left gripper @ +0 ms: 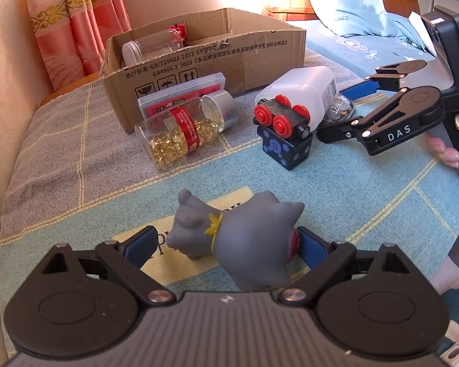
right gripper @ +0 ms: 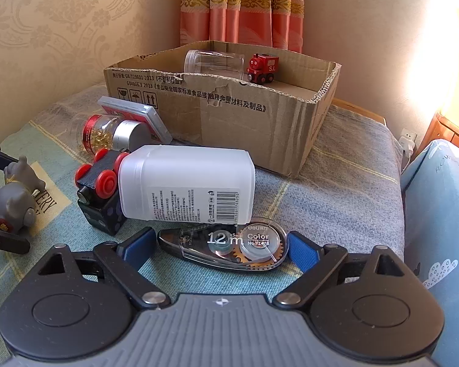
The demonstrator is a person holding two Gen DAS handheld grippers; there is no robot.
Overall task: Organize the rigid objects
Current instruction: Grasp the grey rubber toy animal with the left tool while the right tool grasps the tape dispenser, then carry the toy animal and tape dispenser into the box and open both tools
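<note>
Grippers straddle their targets on the bed: left gripper (left gripper: 226,244), jaws apart, brackets a grey toy animal (left gripper: 229,238) without clear contact, while right gripper (right gripper: 220,247), likewise open, spans a correction-tape dispenser (right gripper: 226,246) lying lengthwise across its jaws.

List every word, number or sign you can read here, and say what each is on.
"12m", "Color": correction tape dispenser.
"S.L": red toy train.
"GB/T29601 2013", "GB4806.9 2023", plus fragile, umbrella and arrows signs: cardboard box.
"DAS": right gripper.
"ERY", partly hidden: blanket patch.
Barcode; fine print unreadable: white bottle.
Label unreadable: capsule jar.
</note>
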